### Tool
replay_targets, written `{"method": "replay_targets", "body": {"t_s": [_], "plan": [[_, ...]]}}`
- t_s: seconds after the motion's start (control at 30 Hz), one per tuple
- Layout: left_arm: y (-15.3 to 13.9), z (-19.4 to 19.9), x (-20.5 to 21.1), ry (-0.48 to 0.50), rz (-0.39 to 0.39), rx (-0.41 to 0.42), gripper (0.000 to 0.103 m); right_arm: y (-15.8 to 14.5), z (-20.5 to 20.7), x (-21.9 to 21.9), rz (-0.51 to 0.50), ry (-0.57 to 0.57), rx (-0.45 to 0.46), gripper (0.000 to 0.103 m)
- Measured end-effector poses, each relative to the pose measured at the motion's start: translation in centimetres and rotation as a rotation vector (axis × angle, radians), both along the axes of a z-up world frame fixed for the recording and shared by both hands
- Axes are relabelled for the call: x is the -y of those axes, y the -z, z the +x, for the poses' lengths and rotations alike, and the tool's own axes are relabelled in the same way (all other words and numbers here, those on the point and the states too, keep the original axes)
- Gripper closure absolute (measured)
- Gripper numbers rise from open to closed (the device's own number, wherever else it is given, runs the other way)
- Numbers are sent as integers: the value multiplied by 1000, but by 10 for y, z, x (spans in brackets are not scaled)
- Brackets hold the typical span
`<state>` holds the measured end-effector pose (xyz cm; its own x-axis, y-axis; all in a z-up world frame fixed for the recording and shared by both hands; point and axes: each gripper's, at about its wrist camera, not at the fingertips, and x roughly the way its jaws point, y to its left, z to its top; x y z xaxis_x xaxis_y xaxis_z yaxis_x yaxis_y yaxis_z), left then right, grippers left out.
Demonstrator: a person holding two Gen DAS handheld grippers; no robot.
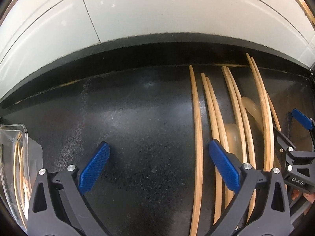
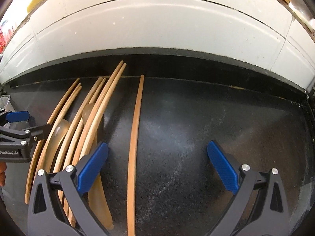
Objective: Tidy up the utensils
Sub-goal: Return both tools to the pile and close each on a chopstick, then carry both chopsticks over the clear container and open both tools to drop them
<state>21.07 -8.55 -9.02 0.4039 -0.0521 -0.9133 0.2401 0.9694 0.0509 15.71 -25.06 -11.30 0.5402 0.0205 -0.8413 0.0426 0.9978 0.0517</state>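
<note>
Both grippers spread, empty, above counter (image 1: 137,127).
Left gripper (image 1: 157,167): chopsticks (image 1: 197,137) at 3 o'clock, tray (image 1: 11,157) at 9. Right gripper (image 2: 157,167): chopsticks at 9.

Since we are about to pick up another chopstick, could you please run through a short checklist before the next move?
1. Left tool open and empty: ok.
2. Right tool open and empty: ok.
3. Single chopstick lies apart from the others, easy to isolate: ok.
4. Clear container within view on the left, already holding chopsticks: ok.
5. Translucent spoons lie among the chopstick pairs, so a grasp there could snag: not ok.
6. Room left in the container: cannot tell.
</note>
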Motion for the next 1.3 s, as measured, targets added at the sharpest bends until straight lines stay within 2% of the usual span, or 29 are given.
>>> {"method": "replay_targets", "body": {"t_s": [0.03,0.07,0.1,0.23,0.43,0.57,0.8,1.0,1.17,1.3], "plan": [[-5,-11,-5,9,-3,33,34,-3,-1,0,-3,-4,15,31],[-7,-15,-3,19,-5,68,88,-6,-7,-4,-10,0,34,81],[-8,-17,0,23,17,82,97,-8,-7,-8,-26,10,36,96],[-9,-16,0,39,-18,61,98,-7,-9,-10,-26,44,22,96],[-15,-21,-11,29,-48,27,98,-15,-21,14,32,135,-17,96],[-31,-35,-14,58,-37,55,98,-40,-39,23,78,191,8,96],[-73,-64,-40,61,-149,67,98,-84,-73,4,211,198,50,96],[-97,-82,-95,38,-159,96,98,-108,-91,-52,340,183,69,96],[-116,-89,-148,-13,-202,99,98,-123,-93,-112,399,134,85,96],[-117,-89,-194,-46,-209,106,98,-126,-91,-166,426,89,87,96]]}}
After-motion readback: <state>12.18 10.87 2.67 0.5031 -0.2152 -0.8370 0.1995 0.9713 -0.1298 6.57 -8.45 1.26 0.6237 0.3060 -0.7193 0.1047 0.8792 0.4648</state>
